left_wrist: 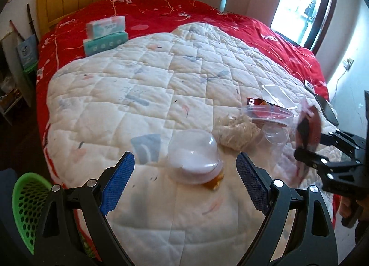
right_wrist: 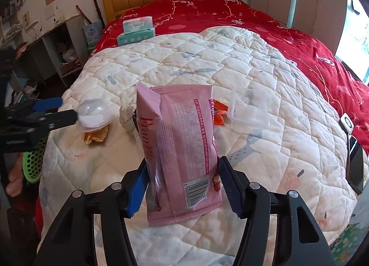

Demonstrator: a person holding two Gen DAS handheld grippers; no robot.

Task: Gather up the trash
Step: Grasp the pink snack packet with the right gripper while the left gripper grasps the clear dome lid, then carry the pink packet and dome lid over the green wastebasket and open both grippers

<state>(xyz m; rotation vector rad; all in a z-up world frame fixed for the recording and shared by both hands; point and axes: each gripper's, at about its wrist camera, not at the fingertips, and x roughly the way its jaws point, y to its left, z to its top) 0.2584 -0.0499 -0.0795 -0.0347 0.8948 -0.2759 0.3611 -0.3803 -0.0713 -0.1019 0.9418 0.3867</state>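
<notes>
My right gripper (right_wrist: 182,173) is shut on a pink snack wrapper (right_wrist: 182,148) and holds it upright above the white quilt (right_wrist: 265,81); it also shows blurred in the left wrist view (left_wrist: 309,125). My left gripper (left_wrist: 185,169) is open, its fingers either side of a clear domed plastic cup (left_wrist: 194,157) that lies over a gold wrapper (left_wrist: 216,180). The cup (right_wrist: 93,113) and gold wrapper (right_wrist: 95,136) show in the right wrist view too. A crumpled tissue (left_wrist: 235,132), clear lids (left_wrist: 267,113) and an orange-red wrapper (right_wrist: 219,113) lie beyond.
A green mesh basket (left_wrist: 27,203) hangs at the bed's left edge. Tissue packs (left_wrist: 106,35) sit on the red bedspread (left_wrist: 207,14). A clear tray (right_wrist: 249,106) lies on the quilt. A phone (right_wrist: 355,164) and a small white device (right_wrist: 346,124) lie at the right edge.
</notes>
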